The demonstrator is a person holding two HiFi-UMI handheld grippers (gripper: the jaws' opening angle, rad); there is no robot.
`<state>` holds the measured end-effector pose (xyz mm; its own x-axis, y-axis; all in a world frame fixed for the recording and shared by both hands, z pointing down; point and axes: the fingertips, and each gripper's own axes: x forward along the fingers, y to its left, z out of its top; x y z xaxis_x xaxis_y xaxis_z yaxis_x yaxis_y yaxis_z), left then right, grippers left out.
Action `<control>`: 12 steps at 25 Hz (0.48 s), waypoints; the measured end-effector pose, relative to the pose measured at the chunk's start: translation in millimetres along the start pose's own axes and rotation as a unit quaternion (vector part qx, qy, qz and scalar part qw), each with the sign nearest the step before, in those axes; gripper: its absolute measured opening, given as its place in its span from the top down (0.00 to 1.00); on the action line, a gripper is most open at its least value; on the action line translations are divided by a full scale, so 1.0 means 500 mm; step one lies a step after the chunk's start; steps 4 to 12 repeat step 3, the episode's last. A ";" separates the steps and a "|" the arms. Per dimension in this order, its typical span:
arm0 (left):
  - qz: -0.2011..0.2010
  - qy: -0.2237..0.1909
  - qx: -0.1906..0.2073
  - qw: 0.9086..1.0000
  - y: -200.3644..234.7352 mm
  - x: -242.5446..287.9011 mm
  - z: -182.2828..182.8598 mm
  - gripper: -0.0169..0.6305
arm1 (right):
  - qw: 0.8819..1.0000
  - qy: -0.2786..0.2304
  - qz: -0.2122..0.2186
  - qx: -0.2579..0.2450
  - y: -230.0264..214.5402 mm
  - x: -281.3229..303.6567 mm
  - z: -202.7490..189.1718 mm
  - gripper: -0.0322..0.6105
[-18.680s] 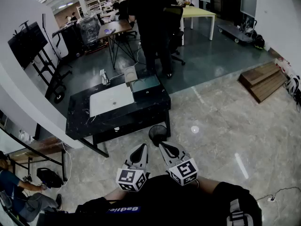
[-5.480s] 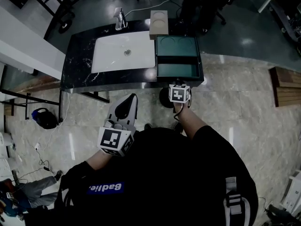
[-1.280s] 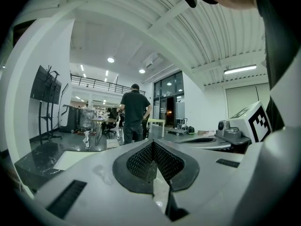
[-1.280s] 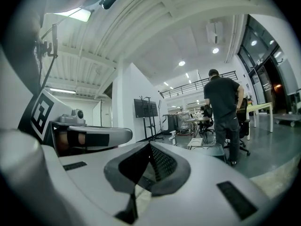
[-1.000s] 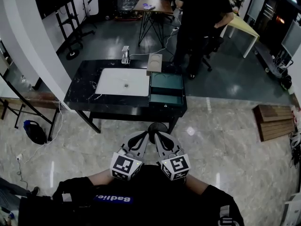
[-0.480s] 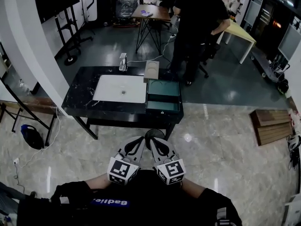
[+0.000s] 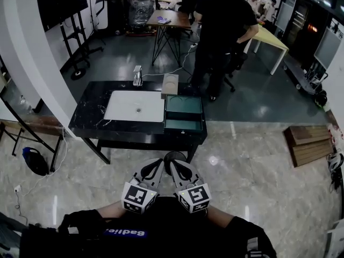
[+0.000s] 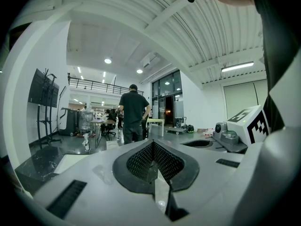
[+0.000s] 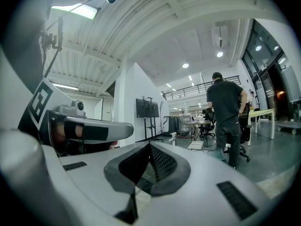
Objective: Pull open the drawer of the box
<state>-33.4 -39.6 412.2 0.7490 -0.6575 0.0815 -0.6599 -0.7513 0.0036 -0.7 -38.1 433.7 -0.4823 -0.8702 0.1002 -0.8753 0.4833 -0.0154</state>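
The dark green box stands at the right end of the black marble table. Its drawer sticks out of the front toward me. Both grippers hang side by side close to my chest, well short of the table. The left gripper is shut with nothing in it, and so is the right gripper. In the left gripper view the meshed pads meet with no gap. The right gripper view shows its pads pressed together too, with the box small in the distance.
A white sink basin fills the table's middle, with a faucet and a beige block behind. A person in black stands beyond the table. A round black stool sits near the table's front. Wooden steps lie at right.
Five and a half seconds ago the right gripper was at the drawer front; now both grippers are back by my chest. Over the last second the table has drifted slightly farther off.
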 end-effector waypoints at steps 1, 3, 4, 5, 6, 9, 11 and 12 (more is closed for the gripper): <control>0.000 0.001 -0.001 1.000 -0.001 -0.001 0.001 0.99 | 1.000 0.001 0.001 0.000 0.001 -0.001 0.001 0.95; 0.001 0.002 -0.002 1.000 -0.001 -0.003 0.001 0.99 | 1.000 0.002 0.002 -0.001 0.003 -0.002 0.001 0.95; 0.001 0.002 -0.002 1.000 -0.001 -0.003 0.001 0.99 | 1.000 0.002 0.002 -0.001 0.003 -0.002 0.001 0.95; 0.001 0.002 -0.002 1.000 -0.001 -0.003 0.001 0.99 | 1.000 0.002 0.002 -0.001 0.003 -0.002 0.001 0.95; 0.001 0.002 -0.002 1.000 -0.001 -0.003 0.001 0.99 | 1.000 0.002 0.002 -0.001 0.003 -0.002 0.001 0.95; 0.001 0.002 -0.002 1.000 -0.001 -0.003 0.001 0.99 | 1.000 0.002 0.002 -0.001 0.003 -0.002 0.001 0.95; 0.001 0.002 -0.002 1.000 -0.001 -0.003 0.001 0.99 | 1.000 0.002 0.002 -0.001 0.003 -0.002 0.001 0.95; 0.001 0.002 -0.002 1.000 -0.001 -0.003 0.001 0.99 | 1.000 0.002 0.002 -0.001 0.003 -0.002 0.001 0.95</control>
